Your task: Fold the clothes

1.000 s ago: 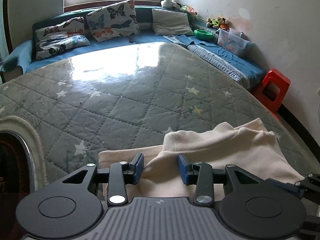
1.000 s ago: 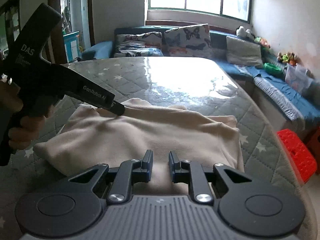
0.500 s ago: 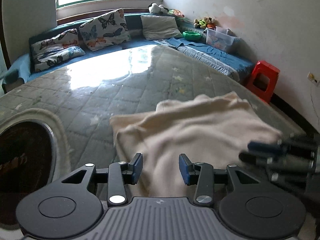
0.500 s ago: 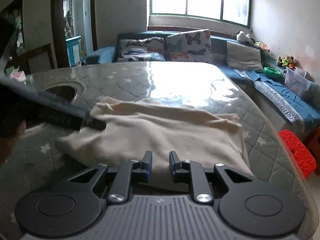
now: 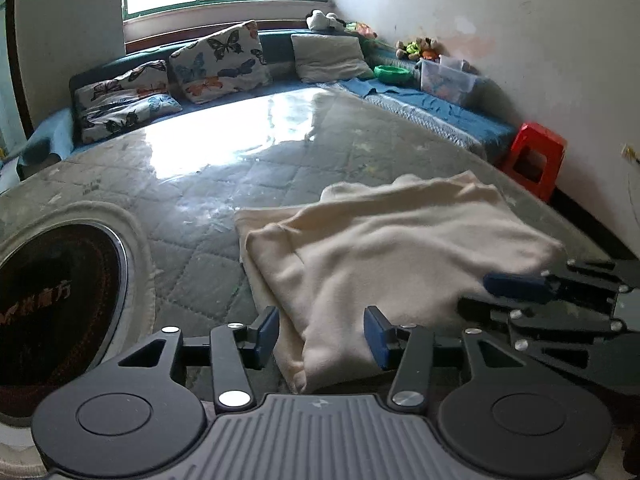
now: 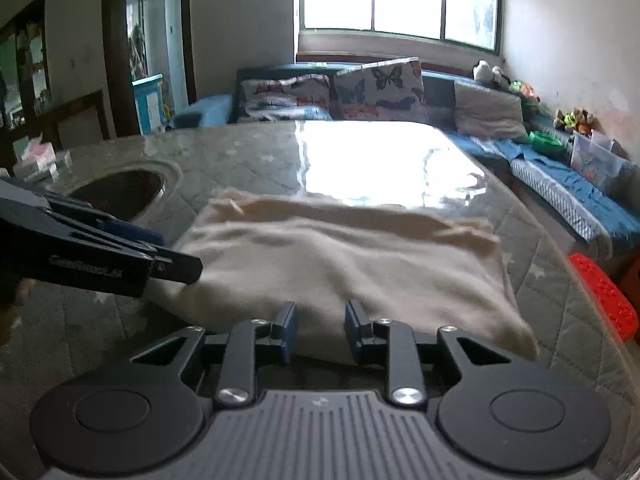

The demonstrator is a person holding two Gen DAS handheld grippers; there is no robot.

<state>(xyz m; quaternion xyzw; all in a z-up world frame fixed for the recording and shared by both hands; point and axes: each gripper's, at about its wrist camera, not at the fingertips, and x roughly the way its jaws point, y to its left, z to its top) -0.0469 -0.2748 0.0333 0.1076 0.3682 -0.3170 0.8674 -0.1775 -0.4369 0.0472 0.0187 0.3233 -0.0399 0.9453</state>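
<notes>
On quilted table [image 5: 224,200], soft cream garment [image 5: 392,248]

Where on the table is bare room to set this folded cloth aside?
Bare quilted top lies beyond the cream cloth toward the butterfly cushions, and between cloth and round inset. Crowded at the cloth's near edge: left gripper, right gripper.

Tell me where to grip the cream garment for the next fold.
Probably the garment's two near corners, one per gripper, coming in low from the near edge. It lies flat, already folded into a rough rectangle, and the near layered edge faces both open grippers, left and right.
</notes>
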